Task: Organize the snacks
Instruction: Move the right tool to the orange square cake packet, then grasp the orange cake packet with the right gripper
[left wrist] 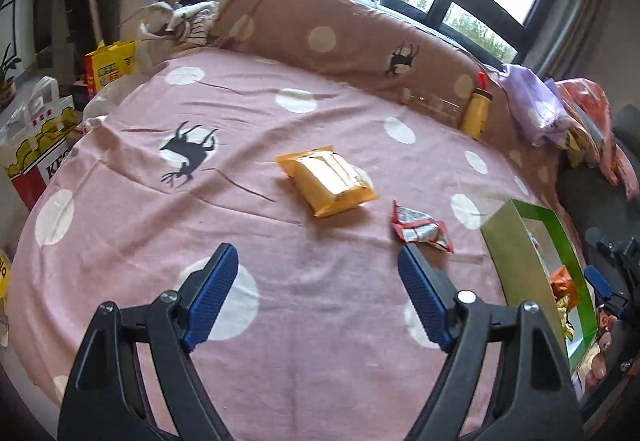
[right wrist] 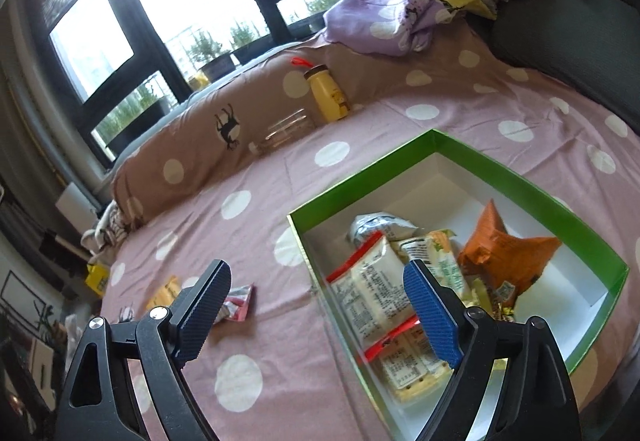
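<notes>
My left gripper (left wrist: 318, 295) hangs with jaws spread and empty over the pink polka-dot bed sheet (left wrist: 132, 225), facing a flat orange snack packet (left wrist: 326, 180) and a small red-and-white wrapper (left wrist: 420, 227) mid-bed. Only my right gripper (right wrist: 318, 307), equally spread, sees inside the green cardboard box (right wrist: 520, 181): white, orange and silver packets piled together.

You see one green box (right wrist: 520, 177) on one dotted sheet (left wrist: 280, 381). Two packets lie loose on the sheet: one orange packet (left wrist: 326, 181) and one red packet (left wrist: 420, 227). Inside the box you can count at least four packets; the overlap hides any others. One yellow bottle (right wrist: 326, 95) and one clear jar (right wrist: 286, 133) stand by the bolster. You hold two grippers, left (left wrist: 318, 301) and right (right wrist: 318, 315).
</notes>
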A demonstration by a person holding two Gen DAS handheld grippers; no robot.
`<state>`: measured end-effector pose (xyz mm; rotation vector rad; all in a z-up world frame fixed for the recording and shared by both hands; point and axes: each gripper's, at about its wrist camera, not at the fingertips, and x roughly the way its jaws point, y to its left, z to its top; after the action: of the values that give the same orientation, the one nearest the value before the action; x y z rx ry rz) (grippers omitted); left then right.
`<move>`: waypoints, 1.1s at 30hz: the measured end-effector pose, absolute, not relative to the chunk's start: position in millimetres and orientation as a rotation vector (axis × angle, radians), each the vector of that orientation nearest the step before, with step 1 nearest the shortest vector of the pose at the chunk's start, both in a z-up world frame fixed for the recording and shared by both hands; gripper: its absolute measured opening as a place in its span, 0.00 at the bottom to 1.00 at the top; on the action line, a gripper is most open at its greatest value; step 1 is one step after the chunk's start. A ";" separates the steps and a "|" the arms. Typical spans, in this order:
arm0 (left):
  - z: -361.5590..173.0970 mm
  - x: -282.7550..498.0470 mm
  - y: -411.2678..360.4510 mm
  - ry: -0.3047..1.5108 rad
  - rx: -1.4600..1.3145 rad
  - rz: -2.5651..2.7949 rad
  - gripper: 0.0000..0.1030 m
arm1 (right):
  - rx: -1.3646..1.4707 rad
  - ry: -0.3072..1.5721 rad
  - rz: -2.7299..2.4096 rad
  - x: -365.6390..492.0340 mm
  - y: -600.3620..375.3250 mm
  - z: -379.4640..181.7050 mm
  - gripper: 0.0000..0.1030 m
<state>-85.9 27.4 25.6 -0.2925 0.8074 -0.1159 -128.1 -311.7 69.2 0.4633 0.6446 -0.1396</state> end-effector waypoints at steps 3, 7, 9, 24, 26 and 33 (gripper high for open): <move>21.0 -80.9 50.7 0.814 -0.324 -0.036 0.80 | 0.446 0.678 -0.055 -117.8 -285.7 65.1 0.86; 14.9 -75.1 70.8 0.829 -0.382 0.001 0.80 | 0.454 0.773 0.069 -92.4 -244.4 53.8 0.86; 12.7 -72.5 76.2 0.841 -0.409 0.004 0.80 | 0.430 0.841 0.142 -71.4 -219.3 47.7 0.86; 8.7 -64.3 98.4 0.884 -0.467 0.020 0.80 | -0.062 1.147 0.281 68.5 -69.0 -20.0 0.86; 8.1 -63.9 97.4 0.889 -0.465 0.015 0.80 | -0.131 1.160 0.274 73.9 -60.5 -33.2 0.86; 7.9 -62.5 93.4 0.895 -0.452 0.011 0.80 | -0.151 1.101 0.284 67.4 -61.5 -37.5 0.63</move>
<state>-62.5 93.4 7.9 -0.4521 0.8950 0.0114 67.4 -61.5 -37.5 -0.1513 1.1006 0.2844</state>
